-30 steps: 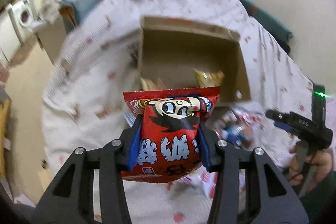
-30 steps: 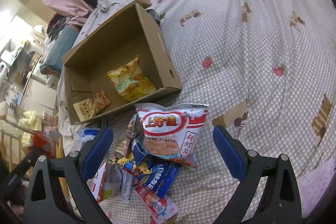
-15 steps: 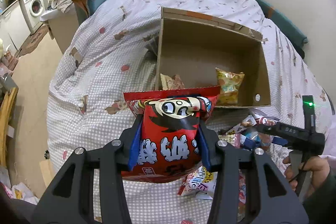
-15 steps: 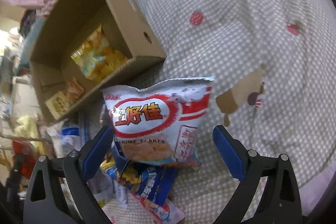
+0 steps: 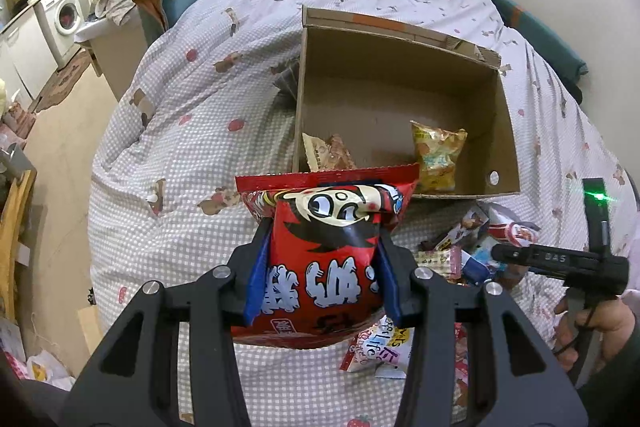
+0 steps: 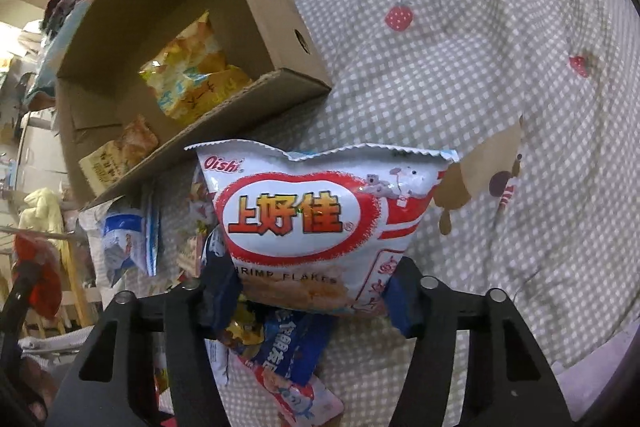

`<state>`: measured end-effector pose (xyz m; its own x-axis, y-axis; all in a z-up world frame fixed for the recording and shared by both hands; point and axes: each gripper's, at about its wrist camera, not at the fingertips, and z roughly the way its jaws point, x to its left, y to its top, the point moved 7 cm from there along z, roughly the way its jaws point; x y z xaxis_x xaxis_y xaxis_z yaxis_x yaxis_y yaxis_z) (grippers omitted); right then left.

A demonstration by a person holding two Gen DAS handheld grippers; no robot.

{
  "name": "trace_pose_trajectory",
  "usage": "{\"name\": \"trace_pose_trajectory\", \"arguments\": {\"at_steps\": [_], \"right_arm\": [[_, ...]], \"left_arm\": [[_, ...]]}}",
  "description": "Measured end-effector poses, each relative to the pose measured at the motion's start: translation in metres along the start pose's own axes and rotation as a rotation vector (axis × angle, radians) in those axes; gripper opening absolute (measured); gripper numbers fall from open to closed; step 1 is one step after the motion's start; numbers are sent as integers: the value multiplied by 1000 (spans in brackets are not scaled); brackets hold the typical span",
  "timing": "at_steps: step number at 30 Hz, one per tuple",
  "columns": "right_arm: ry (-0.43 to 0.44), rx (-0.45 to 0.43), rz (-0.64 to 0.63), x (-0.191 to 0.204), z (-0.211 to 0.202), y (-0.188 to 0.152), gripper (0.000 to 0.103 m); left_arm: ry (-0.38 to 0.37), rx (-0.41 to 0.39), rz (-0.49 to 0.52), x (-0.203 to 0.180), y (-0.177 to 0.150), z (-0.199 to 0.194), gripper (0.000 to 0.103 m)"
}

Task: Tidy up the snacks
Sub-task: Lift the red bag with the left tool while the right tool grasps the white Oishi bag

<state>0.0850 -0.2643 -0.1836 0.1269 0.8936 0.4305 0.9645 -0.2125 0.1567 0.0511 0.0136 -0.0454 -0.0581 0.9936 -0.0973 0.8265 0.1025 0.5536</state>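
A cardboard box (image 5: 400,115) sits open on the checked bedspread (image 5: 180,147) to take snacks; the left gripper (image 5: 320,267) clamps a red bag (image 5: 324,267) before it. The right gripper (image 6: 308,291) has just been closing round the white shrimp-flakes bag (image 6: 320,219) atop the loose pile (image 6: 280,359). A washing machine (image 5: 64,15) stands beyond.

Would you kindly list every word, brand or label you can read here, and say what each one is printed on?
"Oishi": white bag, top corner.
"上好佳": same bag, red oval.
"SHRIMP FLAKES": same bag, below the oval; first letter partly hidden.
"life": small white packet; its other words are unclear.
Red bag: large white characters, upside down, not readable.
Packets in the box and blue packet: print too blurred.
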Motion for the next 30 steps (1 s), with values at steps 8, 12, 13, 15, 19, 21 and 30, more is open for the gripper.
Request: {"name": "trace_pose_trajectory", "arguments": {"at_steps": [8,12,13,15,19,21,30], "right_arm": [[44,-59,-11,-20,-39,-4,59],[67,-138,-22,-23,-65,-1,59],[77,-163,-28,-23,-73,0,59],[98,-215,-46,-20,-90,1,58],[150,-314,-103,-4,-116,5,58],[170,-340,-123,4,-123,7,58],[275,-433,-228,65,-134,17,58]], "left_arm": [[27,-10,-3,5,-1,-1,42],[38,-12,3,6,-2,0,42],[39,-12,2,6,-2,0,42],[48,-18,9,5,-2,0,42],[53,-24,15,4,-2,0,42],[55,-30,13,3,-2,-1,42],[56,-104,6,2,26,-17,42]]}}
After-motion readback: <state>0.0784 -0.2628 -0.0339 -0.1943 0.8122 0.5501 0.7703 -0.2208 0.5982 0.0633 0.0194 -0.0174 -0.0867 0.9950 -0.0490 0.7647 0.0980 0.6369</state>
